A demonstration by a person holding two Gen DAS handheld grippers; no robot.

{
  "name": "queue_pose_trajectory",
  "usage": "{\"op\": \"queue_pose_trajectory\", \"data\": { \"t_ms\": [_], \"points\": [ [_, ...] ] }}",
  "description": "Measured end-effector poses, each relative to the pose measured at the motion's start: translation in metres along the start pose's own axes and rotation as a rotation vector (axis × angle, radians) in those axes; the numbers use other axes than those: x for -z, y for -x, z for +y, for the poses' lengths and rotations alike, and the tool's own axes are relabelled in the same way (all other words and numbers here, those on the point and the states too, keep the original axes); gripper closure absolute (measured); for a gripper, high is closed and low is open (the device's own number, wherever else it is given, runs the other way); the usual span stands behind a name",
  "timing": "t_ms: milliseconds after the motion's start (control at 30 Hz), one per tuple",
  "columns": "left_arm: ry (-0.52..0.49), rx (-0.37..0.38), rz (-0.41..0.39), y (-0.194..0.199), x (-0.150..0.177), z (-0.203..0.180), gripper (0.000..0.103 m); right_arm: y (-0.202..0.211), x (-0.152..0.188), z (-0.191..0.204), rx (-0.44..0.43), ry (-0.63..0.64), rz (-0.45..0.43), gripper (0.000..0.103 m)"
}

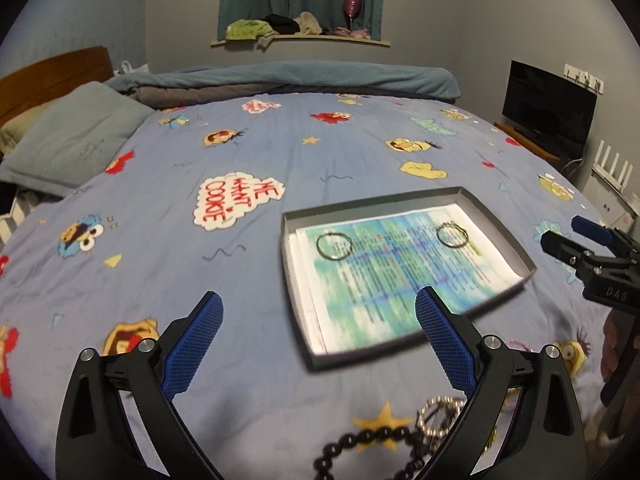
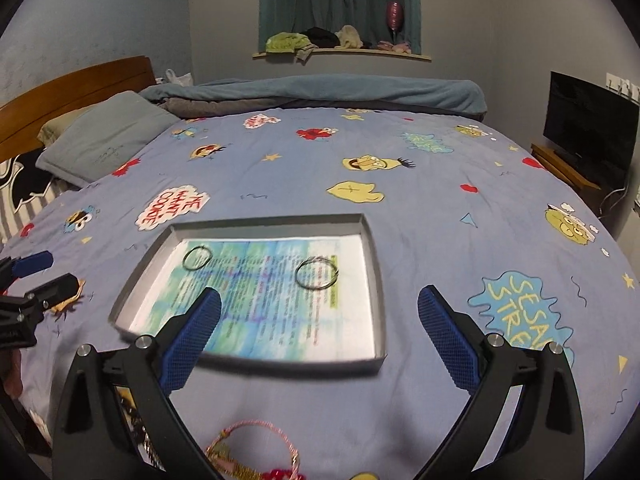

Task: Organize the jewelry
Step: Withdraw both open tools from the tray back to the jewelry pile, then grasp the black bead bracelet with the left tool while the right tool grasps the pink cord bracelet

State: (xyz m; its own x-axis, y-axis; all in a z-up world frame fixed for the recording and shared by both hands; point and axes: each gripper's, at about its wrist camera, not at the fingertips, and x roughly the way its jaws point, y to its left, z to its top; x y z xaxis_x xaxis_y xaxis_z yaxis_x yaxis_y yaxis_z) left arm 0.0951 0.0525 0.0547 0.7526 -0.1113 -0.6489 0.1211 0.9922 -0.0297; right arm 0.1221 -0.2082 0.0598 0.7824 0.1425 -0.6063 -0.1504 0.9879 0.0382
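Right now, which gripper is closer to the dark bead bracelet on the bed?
Left. The left gripper hovers open just above the dark bead bracelet. The right gripper hangs open off to its right, over a pink bracelet.

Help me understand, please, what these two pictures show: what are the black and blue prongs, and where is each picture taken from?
The prongs are the fingers of two hand-held grippers; a person carries one in each hand, with no robot arm involved. A wide-angle camera on each gripper looks forward along its fingers, which bends the room into a round shape.

One picture comes from the left gripper, the other from the right gripper. Each also catches the other at its edge.

Both look over a bed with a cartoon-print cover. On it lies a shallow grey tray lined with printed paper, holding two thin metal rings, apart from each other. Nearer the cameras, outside the tray, lie a dark bead bracelet, a chain and a pink cord bracelet.

Both grippers are open and hold nothing.
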Motion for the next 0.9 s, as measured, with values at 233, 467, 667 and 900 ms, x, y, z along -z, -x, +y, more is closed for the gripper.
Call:
{"op": "queue_pose_trajectory", "data": {
  "t_ms": [233,467,667,900],
  "points": [
    [0.001,0.011,0.010,0.013,0.025,0.007,0.007,0.018,0.028,0.008,-0.013,0.049,-0.020,0.006],
    [-0.070,0.012,0.025,0.018,0.047,-0.004,0.007,0.032,0.053,0.007,-0.025,0.057,-0.030,0.006],
    [-0.135,0.043,0.055,0.018,0.067,-0.011,0.007,0.034,0.071,0.001,-0.026,0.064,-0.003,0.006],
    [-0.191,0.079,0.091,0.019,0.092,-0.012,0.007,0.036,0.094,-0.009,-0.060,0.037,0.053,0.006]
  ]
}}
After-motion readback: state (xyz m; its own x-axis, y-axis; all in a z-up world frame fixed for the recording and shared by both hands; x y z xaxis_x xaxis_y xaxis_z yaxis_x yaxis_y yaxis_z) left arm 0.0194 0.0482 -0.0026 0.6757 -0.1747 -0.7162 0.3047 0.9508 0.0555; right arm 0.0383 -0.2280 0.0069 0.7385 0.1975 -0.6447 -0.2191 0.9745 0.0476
